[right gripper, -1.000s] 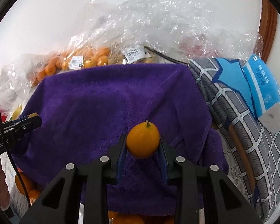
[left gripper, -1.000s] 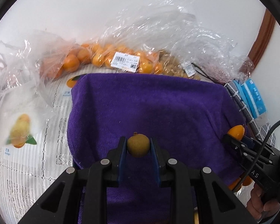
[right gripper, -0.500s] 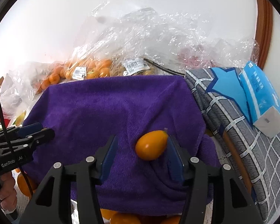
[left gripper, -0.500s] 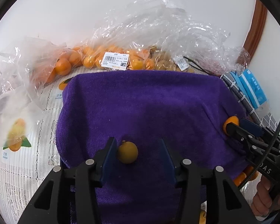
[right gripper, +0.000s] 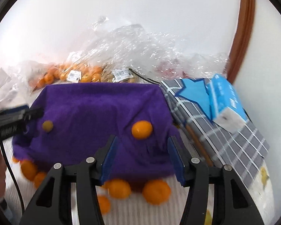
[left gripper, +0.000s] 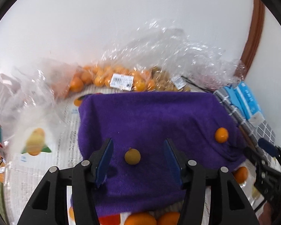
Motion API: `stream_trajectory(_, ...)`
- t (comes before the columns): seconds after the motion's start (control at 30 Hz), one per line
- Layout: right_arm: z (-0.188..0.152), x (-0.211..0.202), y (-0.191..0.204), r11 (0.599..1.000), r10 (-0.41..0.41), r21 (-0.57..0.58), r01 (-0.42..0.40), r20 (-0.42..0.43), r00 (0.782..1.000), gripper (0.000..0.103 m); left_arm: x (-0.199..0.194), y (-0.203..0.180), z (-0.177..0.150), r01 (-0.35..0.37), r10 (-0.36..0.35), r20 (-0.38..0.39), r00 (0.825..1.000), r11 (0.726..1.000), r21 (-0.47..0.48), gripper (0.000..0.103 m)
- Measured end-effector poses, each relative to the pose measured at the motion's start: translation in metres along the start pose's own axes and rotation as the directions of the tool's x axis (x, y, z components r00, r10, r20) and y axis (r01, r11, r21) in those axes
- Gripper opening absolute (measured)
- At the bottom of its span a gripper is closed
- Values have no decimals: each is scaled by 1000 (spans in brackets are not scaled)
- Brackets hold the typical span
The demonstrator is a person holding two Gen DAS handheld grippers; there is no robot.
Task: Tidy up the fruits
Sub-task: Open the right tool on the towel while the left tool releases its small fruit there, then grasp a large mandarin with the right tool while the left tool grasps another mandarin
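Resting on the purple towel (left gripper: 155, 116), both fruits lie between spread jaws: brownish fruit (left gripper: 132, 156) at left gripper (left gripper: 137, 156), orange fruit (right gripper: 142, 130) just beyond right gripper (right gripper: 142, 155).

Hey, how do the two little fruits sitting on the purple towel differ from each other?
The brownish fruit is dull olive-yellow; the orange fruit is bright and glossy. The brownish fruit looks smaller in the right wrist view and lies toward the left side of the purple towel, while the orange fruit sits near the towel's right edge. The brownish one shows a small stem nub; the orange one shows none. Both are roundish, loose and ungripped.
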State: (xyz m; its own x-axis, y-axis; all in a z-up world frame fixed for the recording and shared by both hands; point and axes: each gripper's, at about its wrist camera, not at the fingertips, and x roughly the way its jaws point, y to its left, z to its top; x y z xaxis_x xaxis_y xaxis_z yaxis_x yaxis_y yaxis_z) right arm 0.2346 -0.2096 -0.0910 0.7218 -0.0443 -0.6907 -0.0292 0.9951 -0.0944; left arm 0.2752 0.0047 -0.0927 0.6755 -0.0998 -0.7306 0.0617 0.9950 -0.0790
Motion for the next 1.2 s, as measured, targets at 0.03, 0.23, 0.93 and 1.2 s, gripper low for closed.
stream_trajectory(0.03, -3, -10, -1, 1000, -10, -5, 10, -1, 1000, 54, -10, -1, -1, 5, -5, 6, 1000, 1000, 12, 54)
stream_trajectory(0.23, -34, -40, -11, 1000, -8, 26, 9, -37, 999, 55, -51, 9, -29, 5, -6, 42, 999, 1000, 30, 58)
stream_trajectory(0.93, -75, 18, -26, 994, 73, 83, -66, -90, 993, 43, -44, 46, -118, 39, -48, -83, 995, 994, -100, 59)
stream_trajectory(1.2, -75, 33, -33, 996, 67, 64, -61, -101, 993, 42, -33, 33, -108, 107, -114, -65, 991, 988, -109, 58)
